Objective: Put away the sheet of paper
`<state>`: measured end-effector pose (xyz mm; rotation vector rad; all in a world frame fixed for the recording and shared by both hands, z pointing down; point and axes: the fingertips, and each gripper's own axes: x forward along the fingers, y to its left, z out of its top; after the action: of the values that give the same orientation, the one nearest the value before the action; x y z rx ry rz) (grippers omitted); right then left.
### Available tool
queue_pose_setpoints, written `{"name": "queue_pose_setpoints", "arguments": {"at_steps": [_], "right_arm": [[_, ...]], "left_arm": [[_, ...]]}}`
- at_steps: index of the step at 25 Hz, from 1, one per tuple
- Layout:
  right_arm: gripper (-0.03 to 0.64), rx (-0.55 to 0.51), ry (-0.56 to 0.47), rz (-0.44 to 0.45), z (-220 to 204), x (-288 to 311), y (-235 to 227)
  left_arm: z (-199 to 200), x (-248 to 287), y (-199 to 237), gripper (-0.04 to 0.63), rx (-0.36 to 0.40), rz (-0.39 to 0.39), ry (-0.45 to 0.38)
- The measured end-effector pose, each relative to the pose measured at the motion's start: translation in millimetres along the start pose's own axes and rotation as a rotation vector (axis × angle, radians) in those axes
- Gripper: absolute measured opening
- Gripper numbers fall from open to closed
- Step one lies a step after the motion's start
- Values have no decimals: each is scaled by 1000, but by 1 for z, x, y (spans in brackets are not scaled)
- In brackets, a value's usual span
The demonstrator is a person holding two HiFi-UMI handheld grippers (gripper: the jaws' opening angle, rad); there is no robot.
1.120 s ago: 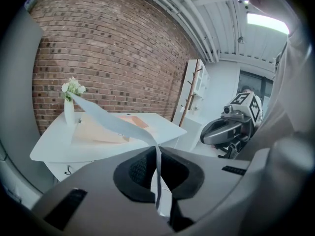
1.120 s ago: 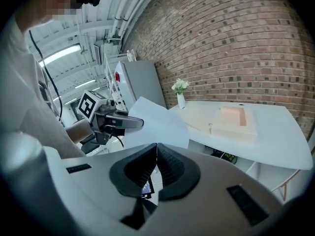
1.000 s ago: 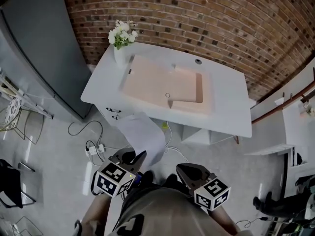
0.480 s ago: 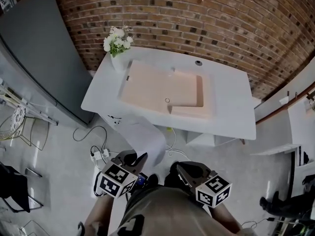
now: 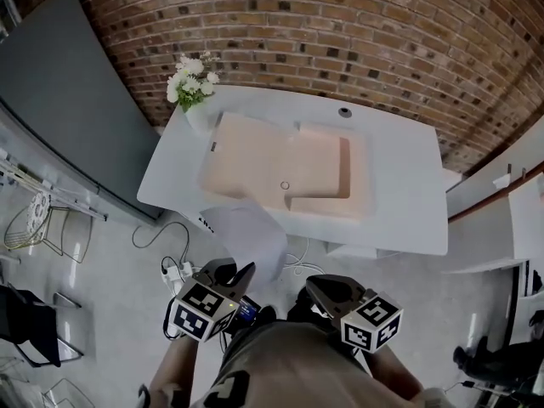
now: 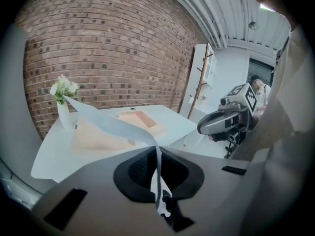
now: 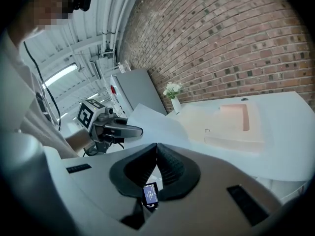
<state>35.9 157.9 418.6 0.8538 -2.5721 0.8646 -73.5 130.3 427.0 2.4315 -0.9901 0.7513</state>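
Note:
A white sheet of paper (image 5: 245,235) curves up from my left gripper (image 5: 231,272), which is shut on its near edge. In the left gripper view the paper (image 6: 106,122) rises from between the closed jaws and bends left toward the table. My right gripper (image 5: 330,292) hangs beside it, shut with nothing in it; its jaws meet in the right gripper view (image 7: 156,150). A peach-coloured open folder (image 5: 280,167) lies on the white table (image 5: 404,189) ahead of both grippers. The paper's far end overlaps the table's front edge in the head view.
A white vase of flowers (image 5: 192,92) stands at the table's back left corner. A grey cabinet (image 5: 72,109) is left of the table and a brick wall (image 5: 340,24) behind it. Cables and a power strip (image 5: 176,270) lie on the floor.
The table and folder sit slightly lower and more centred in the head view. The left gripper still holds the paper; both grippers stay in about the same place.

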Motion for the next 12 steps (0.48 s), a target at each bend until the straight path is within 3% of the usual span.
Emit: {"name": "queue_pose_setpoints", "arguments": {"at_steps": [12], "right_arm": [[23, 2, 8, 73, 24, -6, -53]], "left_arm": [[33, 30, 8, 14, -25, 100, 30]]}}
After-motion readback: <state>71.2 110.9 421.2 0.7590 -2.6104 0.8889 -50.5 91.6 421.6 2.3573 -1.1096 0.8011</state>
